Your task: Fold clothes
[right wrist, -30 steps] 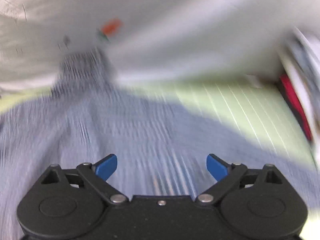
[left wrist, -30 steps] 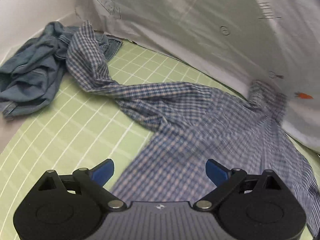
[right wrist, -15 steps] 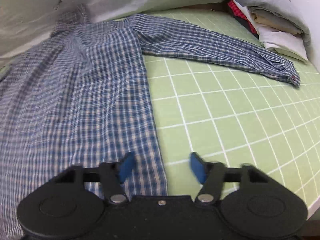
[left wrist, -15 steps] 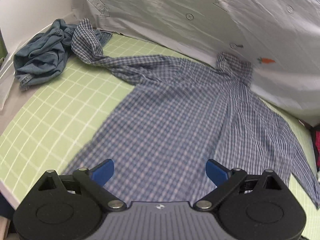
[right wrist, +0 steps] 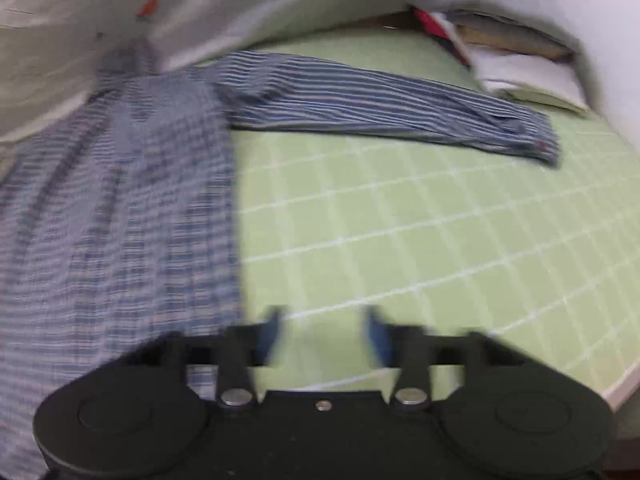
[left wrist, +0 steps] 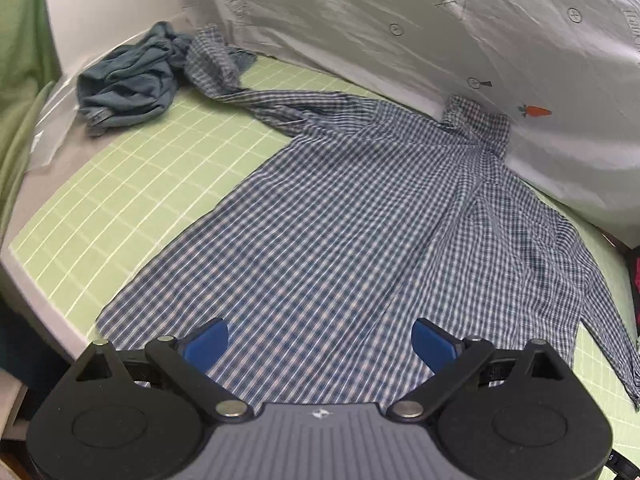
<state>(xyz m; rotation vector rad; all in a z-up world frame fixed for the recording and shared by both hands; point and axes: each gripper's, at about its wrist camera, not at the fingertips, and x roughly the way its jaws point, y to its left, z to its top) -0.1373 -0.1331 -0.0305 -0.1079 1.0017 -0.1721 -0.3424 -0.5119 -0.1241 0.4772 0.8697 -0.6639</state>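
A blue checked shirt lies spread flat on the green grid mat, collar at the back wall, one sleeve stretched toward the far left. My left gripper is open and empty above the shirt's hem. In the blurred right wrist view the shirt body lies at the left and its other sleeve stretches right across the mat. My right gripper is open and empty over bare mat, just right of the shirt's side edge.
A crumpled denim garment lies at the far left corner. A white sheet with printed marks hangs along the back. A stack of folded clothes sits at the far right. The table's front edge is close.
Both grippers have pulled back toward the shirt's hem. The right gripper has shifted right, off the shirt edge onto bare mat, with its fingers a little wider than half a second ago.
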